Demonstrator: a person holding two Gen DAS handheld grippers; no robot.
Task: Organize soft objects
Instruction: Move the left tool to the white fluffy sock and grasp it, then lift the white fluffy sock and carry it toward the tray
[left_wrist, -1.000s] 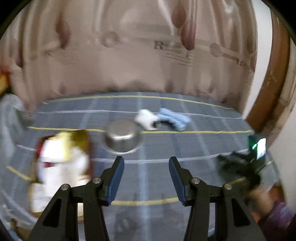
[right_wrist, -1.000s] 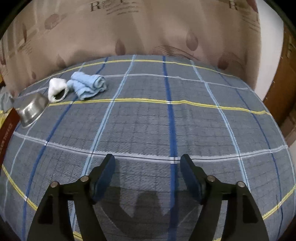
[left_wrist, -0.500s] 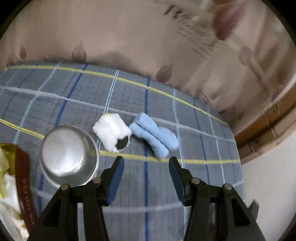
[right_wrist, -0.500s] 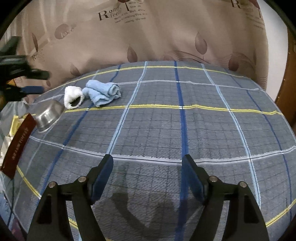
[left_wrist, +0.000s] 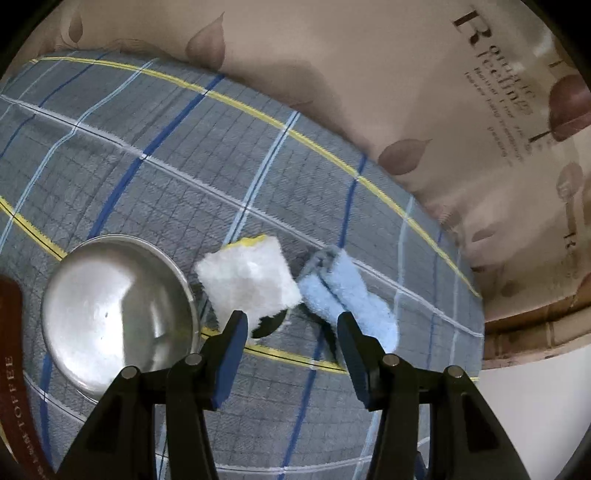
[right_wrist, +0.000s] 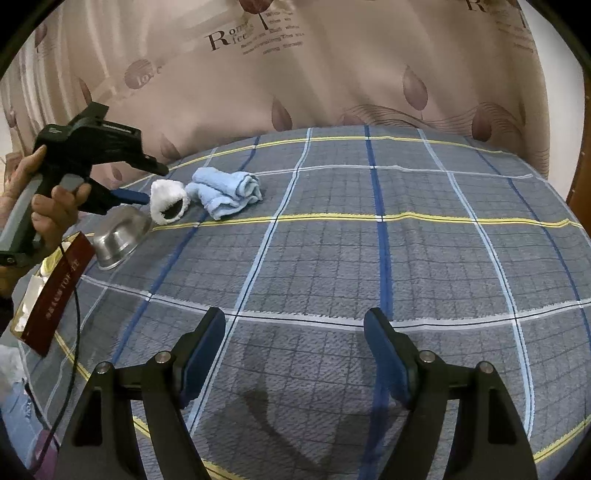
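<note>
Reach stage, by the look of it: in the left wrist view, the left gripper (left_wrist: 291, 325) hangs over a bed in grey plaid bedding (left_wrist: 155, 177), its blue-padded fingers (left_wrist: 231, 354) apart with nothing clamped. Just beyond them, at centre frame, lies a fluffy white sock (left_wrist: 247, 284) with a yellow edge and a dark mouth, its right corner meeting a rolled pale-blue terry cloth (left_wrist: 347, 299). At lower left an upturned, dented steel bowl (left_wrist: 114, 314) gleams, with a dark red box (left_wrist: 14, 369) at the edge. The next move likely calls for lowering until the pads straddle one soft piece, then squeezing gently, since plush fabric compresses and may slip.

In the right wrist view, the right gripper (right_wrist: 295, 354) hangs above bare bedding at lower centre, fingers wide and empty. At upper left a hand (right_wrist: 48, 210) aims the other black tool toward the white sock, blue cloth and bowl. The red box, open at the left edge, holds pale items and is plausibly the destination. A beige printed curtain (right_wrist: 332, 74) backs the bed.
</note>
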